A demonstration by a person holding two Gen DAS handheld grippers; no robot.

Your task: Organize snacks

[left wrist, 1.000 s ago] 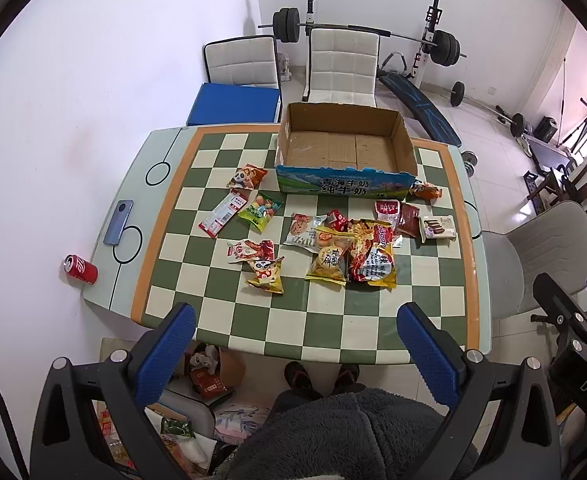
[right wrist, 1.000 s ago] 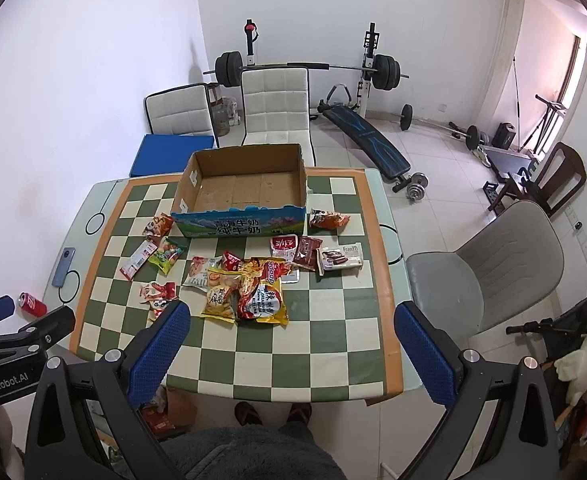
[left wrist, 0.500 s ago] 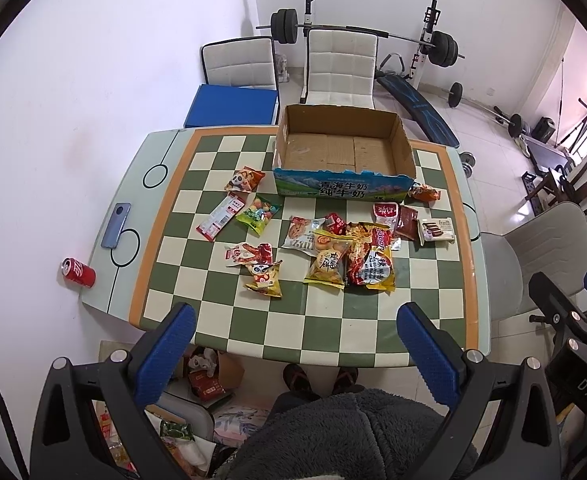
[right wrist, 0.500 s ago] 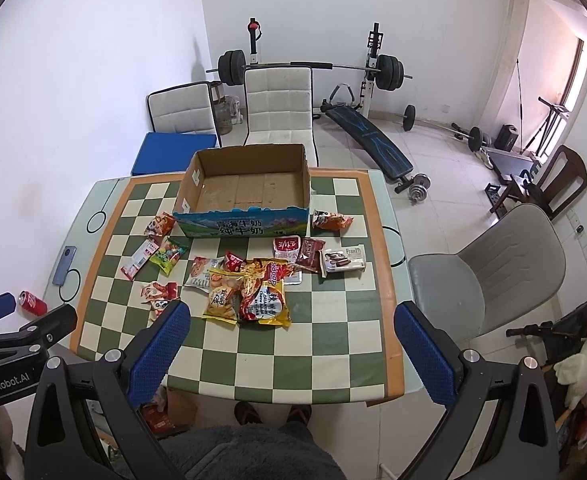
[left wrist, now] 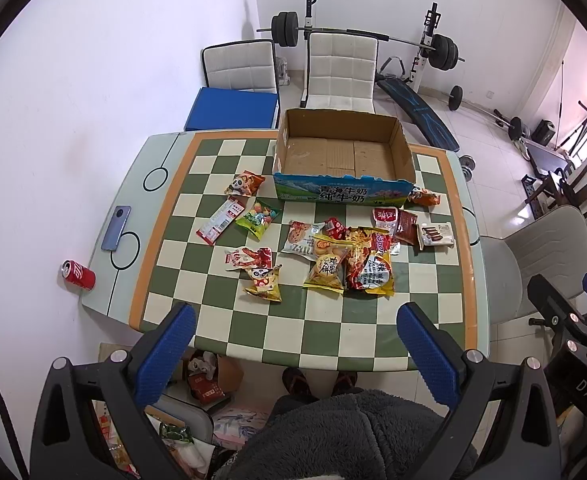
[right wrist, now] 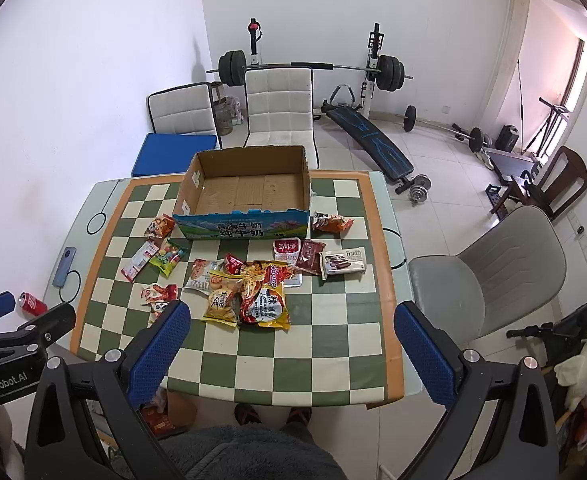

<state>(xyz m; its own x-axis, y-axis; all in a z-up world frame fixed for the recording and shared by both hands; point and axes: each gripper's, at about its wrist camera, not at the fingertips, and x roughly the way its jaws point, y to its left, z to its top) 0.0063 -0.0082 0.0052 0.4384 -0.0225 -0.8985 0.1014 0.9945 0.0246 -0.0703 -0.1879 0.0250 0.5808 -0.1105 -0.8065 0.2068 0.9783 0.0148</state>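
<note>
An open brown cardboard box (left wrist: 343, 160) sits at the far side of the green-and-cream checkered table (left wrist: 325, 332). Crinkly foil snack packets (left wrist: 367, 268) lie scattered before it. A slim blue phone (left wrist: 115, 228) rests on the table's left edge, and a red soda can (left wrist: 78, 275) lies on the floor left of it.

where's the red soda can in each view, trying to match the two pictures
Left wrist view: the red soda can lies on its side at the table's left edge, left of centre in the picture, below the blue phone.
Right wrist view: the same can sits at the far left, just above the other gripper's black body.
Shared landmark: the open cardboard box at the table's far side.
</note>
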